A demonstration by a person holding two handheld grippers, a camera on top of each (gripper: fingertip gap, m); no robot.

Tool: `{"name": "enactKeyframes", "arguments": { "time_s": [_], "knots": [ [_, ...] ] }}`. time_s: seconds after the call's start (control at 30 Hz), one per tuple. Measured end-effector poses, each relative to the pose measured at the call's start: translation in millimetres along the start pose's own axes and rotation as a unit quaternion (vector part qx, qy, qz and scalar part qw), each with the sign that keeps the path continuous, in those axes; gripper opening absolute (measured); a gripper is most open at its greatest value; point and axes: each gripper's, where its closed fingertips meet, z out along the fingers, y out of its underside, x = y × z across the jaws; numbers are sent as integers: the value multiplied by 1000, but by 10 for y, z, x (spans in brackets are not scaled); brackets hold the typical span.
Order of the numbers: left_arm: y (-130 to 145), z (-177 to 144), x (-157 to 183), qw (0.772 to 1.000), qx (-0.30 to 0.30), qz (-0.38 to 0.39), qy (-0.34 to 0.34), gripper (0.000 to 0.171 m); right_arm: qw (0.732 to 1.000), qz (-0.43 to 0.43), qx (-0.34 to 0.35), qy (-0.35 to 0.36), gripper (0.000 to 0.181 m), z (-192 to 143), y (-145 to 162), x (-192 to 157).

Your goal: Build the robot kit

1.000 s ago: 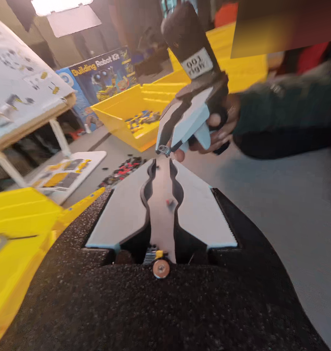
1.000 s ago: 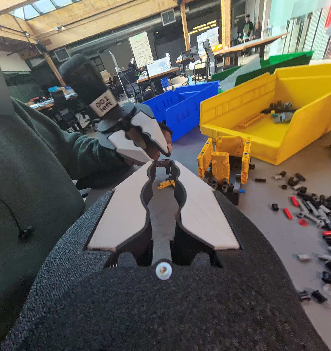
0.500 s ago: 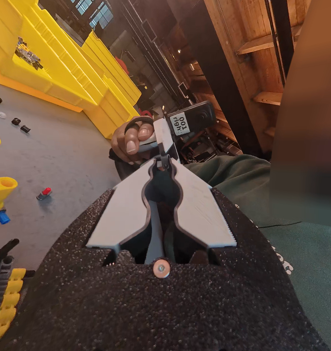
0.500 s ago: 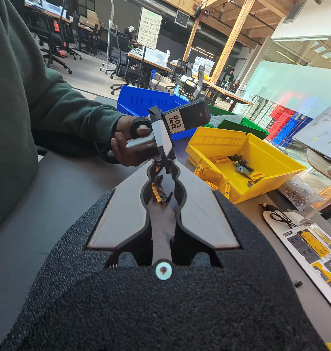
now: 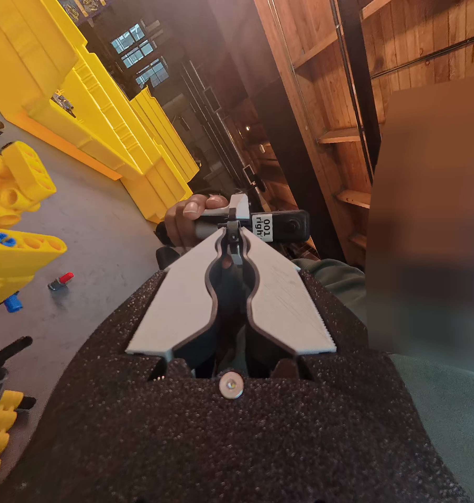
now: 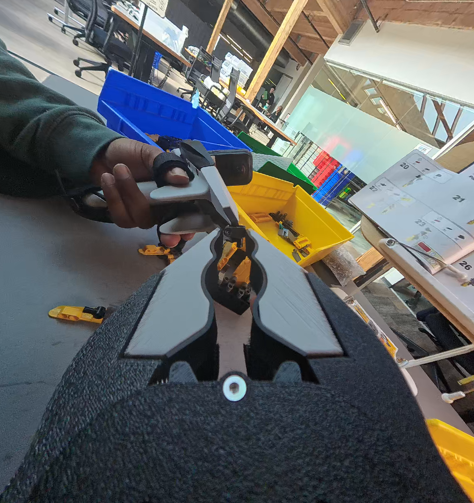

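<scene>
My left gripper (image 5: 232, 231) and my right gripper (image 6: 233, 232) meet tip to tip above the grey table (image 6: 40, 272). A small black connector piece (image 6: 234, 230) sits between the right gripper's closed fingertips. It also shows in the left wrist view (image 5: 232, 239), pinched between the left gripper's closed fingertips. In the right wrist view the left gripper's fingertips (image 6: 227, 215) come down onto the piece from the upper left. A yellow and black brick assembly (image 6: 234, 275) stands on the table behind the right gripper's gap.
A yellow bin (image 6: 298, 217) with loose parts, a blue bin (image 6: 148, 114) and an instruction sheet (image 6: 434, 206) lie beyond. A yellow beam with a black pin (image 6: 75, 313) lies at left. In the left wrist view: yellow bins (image 5: 94, 122), a yellow assembly (image 5: 15, 190), a red pin (image 5: 61, 280). Only a small space, under 4 cm, lies between the two pairs of fingers.
Both grippers have rolled and swung together, so both views now tilt toward the table. Their tips have stayed together on the small black piece.
</scene>
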Motion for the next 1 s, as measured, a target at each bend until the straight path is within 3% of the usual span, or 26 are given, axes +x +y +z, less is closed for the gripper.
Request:
{"name": "enactKeyframes", "arguments": {
  "time_s": [0.4, 0.53, 0.67, 0.8, 0.9, 1.0],
  "knots": [
    [43, 24, -78, 1000, 3, -30, -10, 6, 1000, 15, -18, -18, 14, 7, 68, -22],
    [167, 10, -128, 992, -72, 64, -80, 13, 994, 68, -34, -78, 14, -30, 150, -99],
    [364, -111, -262, 944, -187, 186, -197, 17, 984, 83, -83, -131, 14, -99, 367, -202],
    [662, -283, -353, 897, -269, 209, -282, 17, 983, 74, -120, -115, 15, -135, 533, -125],
    [879, -389, -398, 864, -301, 217, -339, 17, 982, 71, -144, -102, 15, -156, 614, -79],
    [1000, -370, -480, 837, -296, 246, -389, 17, 978, 69, -178, -89, 14, -161, 752, -55]
  ]
}}
